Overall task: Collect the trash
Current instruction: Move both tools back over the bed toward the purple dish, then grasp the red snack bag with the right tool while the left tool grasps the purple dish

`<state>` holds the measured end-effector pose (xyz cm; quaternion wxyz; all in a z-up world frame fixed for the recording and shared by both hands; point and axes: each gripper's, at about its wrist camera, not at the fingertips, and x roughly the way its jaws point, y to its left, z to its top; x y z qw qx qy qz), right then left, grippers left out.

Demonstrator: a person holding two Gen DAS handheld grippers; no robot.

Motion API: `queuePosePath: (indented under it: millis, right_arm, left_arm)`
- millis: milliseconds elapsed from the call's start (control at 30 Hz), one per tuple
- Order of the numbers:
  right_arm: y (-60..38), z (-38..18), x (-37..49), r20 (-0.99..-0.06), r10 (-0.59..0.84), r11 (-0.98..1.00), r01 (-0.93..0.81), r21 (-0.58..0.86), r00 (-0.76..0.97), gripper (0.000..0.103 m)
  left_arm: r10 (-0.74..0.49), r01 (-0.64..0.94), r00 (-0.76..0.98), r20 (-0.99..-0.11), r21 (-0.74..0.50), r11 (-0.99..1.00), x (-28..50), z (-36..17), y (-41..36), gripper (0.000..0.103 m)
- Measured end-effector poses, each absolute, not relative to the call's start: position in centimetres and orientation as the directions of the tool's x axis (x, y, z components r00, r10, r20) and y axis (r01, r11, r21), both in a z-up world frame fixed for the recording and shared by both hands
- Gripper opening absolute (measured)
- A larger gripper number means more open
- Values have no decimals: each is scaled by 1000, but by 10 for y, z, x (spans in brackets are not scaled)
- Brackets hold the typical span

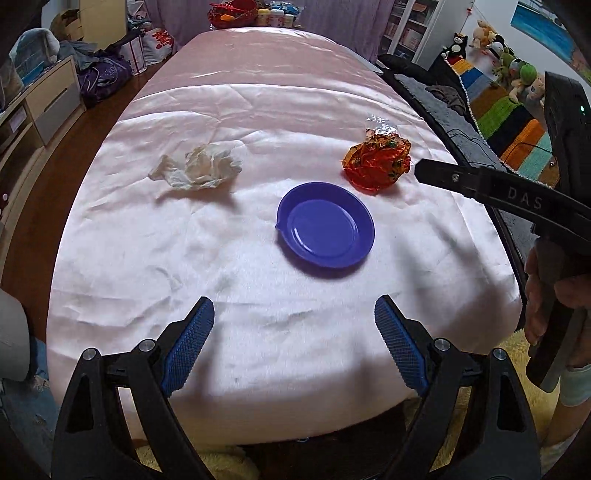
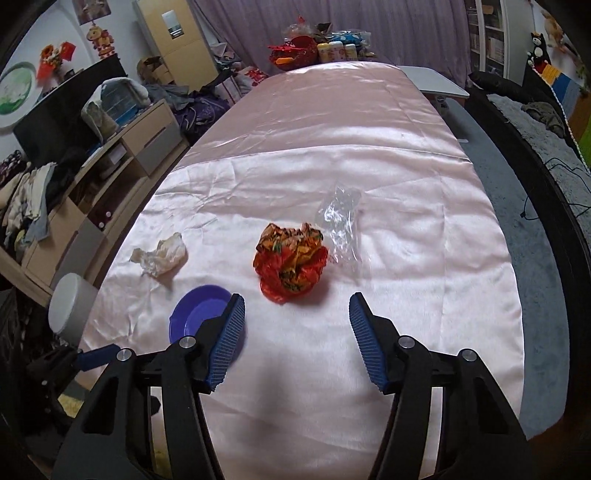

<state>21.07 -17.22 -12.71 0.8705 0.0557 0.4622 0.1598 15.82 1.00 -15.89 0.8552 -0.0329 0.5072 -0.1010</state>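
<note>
A crumpled red wrapper [image 2: 290, 261] lies mid-desk, with no clear long axis, touching a clear plastic scrap [image 2: 340, 225] toward the right edge. A crumpled tissue [image 1: 197, 167] sits leftward, a blue plate [image 1: 325, 230] nearer the front edge. The pink cloth-covered desk [image 2: 332, 155] stretches toward purple curtains [image 2: 388, 26]. Both the left hand-held gripper [image 1: 294, 345] and the right hand-held gripper [image 2: 297, 339] hover with fingers apart, holding nothing.

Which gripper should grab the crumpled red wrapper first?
Probably right: the right gripper is open and aimed at the crumpled red wrapper; the left gripper faces the blue plate.

We see a crumpled white paper tissue [image 1: 197, 167] lying left of an upright, empty round blue plastic plate [image 1: 325, 229]. A crumpled red-orange foil wrapper [image 1: 377, 162] lies beyond the plate, touching a clear cellophane scrap [image 2: 340, 225].
</note>
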Motion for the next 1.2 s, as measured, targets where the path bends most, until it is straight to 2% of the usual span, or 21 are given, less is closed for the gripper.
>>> queuePosePath:
  millis: [400,533,600,667,867,1200]
  right_arm:
    - [-149,-144,259,-800,330,938,-269,218,501,60]
    - [-148,-148,267,-796,338,935,-279,221,502,51]
    - [-148,-148,269,-793,345,932,-288,223,503,50]
    - [-149,-148,271,-789,351,929,-291,227,504,49]
    - [-157,-138,271,-776,354,930,-282,235,521,48]
    - [-161,-99,232,-736,366,925,-311,219,569,48]
  left_arm:
    - [-218,152,435,-874,-168,974,207,-180,-20,84]
    - [-221,160,449,-866,-165,973,217,-180,-25,84]
    - [-208,170,454,-866,-145,975,222,-180,-29,83]
    - [-183,181,469,-864,-108,977,223,-180,-34,75]
    - [-193,190,466,-864,-116,975,221,-178,-30,74]
    - [-193,180,510,-838,-116,977,182,-141,-19,74]
